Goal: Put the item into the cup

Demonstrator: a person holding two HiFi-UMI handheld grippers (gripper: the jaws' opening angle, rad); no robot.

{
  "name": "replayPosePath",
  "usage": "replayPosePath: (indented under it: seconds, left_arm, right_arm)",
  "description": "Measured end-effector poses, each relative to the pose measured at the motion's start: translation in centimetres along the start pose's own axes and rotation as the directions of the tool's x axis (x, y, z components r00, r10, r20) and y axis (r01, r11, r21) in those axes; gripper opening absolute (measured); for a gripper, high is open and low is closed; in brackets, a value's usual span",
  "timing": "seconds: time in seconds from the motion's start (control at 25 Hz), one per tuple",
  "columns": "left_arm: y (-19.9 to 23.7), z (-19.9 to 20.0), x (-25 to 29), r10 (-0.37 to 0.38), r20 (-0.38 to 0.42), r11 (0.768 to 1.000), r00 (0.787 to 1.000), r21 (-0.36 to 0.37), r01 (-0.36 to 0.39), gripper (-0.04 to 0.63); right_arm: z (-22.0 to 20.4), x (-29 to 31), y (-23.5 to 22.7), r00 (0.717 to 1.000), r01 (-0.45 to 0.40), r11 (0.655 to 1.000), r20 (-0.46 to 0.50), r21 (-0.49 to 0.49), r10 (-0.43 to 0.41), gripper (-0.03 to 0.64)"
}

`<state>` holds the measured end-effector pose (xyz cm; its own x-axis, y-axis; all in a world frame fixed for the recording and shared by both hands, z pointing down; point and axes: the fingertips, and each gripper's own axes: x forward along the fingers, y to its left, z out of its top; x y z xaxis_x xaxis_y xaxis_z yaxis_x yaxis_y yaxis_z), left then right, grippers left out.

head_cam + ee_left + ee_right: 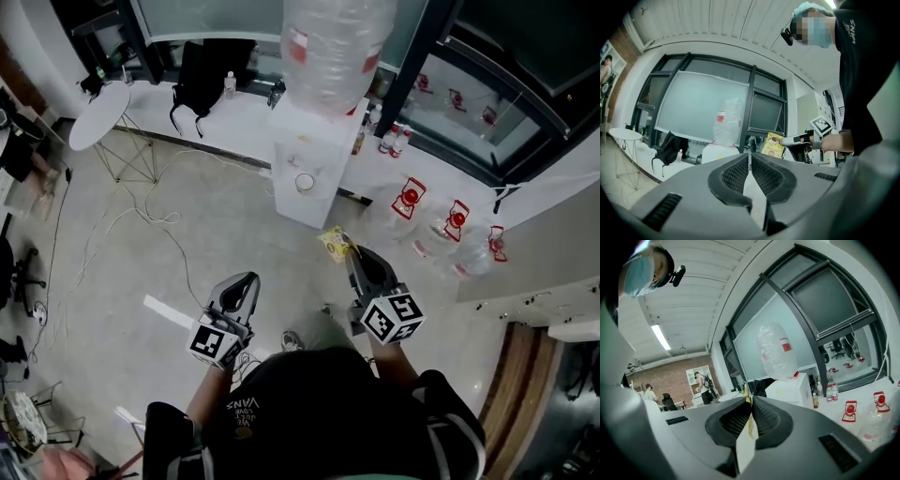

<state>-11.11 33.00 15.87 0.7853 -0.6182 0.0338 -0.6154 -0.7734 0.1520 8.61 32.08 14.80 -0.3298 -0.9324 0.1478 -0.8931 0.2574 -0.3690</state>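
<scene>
Small flat yellow sachet (335, 244) with a brown printed patch on its face, pinched by one edge in the closed jaws of the right gripper (347, 251), held in mid-air short of the cup (305, 182) on the white water dispenser (328, 141), left gripper (247, 281) shut tight on nothing

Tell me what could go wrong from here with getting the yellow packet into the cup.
1. The right hand-held gripper pinches the yellow packet by one edge only, so it could slip or twist loose on the way.
2. The cup on the water dispenser looks small; the wide, flat packet may catch its rim or tip it.
</scene>
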Motion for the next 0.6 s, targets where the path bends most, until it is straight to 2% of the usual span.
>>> replayPosePath:
  seconds: [0.28,0.6]
  left_arm:
    - [3.2,0.0,5.7,-0.001,-0.008,1.000,1.000,-0.020,0.001,0.023]
    - [6.7,0.7,13.7,0.019,0.002,1.000,1.000,-0.001,-0.019,0.023]
  right_arm:
    - [0.3,4.7,-3.7,0.999,0.010,1.000,-0.031,0.011,-0.010,0.049]
    - [2.2,11.0,-7.9,0.997,-0.037,0.999,-0.068,-0.008,0.036,0.049]
